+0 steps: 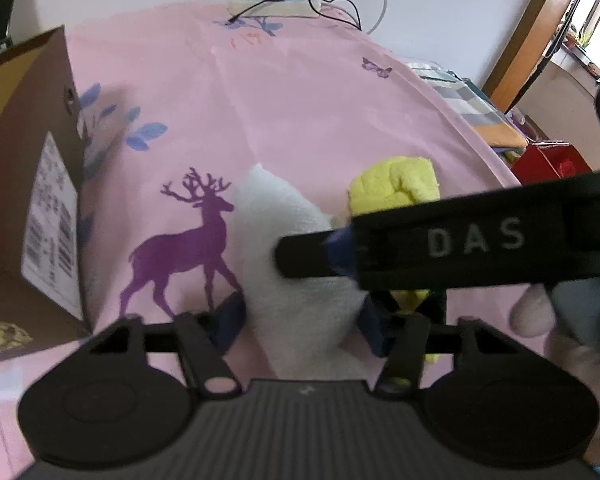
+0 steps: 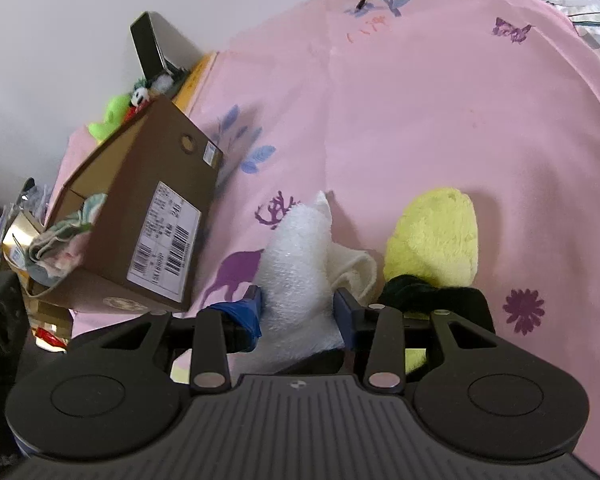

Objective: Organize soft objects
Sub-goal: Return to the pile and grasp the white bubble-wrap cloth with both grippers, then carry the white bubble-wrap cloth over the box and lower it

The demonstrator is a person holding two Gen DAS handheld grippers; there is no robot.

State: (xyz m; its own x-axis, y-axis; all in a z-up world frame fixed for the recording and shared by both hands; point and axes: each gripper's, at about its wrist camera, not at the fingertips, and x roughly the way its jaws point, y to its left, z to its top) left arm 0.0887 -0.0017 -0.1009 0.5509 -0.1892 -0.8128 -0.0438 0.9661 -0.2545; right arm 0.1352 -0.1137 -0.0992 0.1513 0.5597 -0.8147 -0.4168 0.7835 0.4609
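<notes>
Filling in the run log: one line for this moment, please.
stage: picking white towel | left tool: astride towel | right tool: astride towel | yellow plush: on bedsheet | box: left

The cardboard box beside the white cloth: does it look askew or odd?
Yes. In the right wrist view the cardboard box stands tilted, one bottom edge raised off the pink sheet, with soft cloths bulging from its open top.
</notes>
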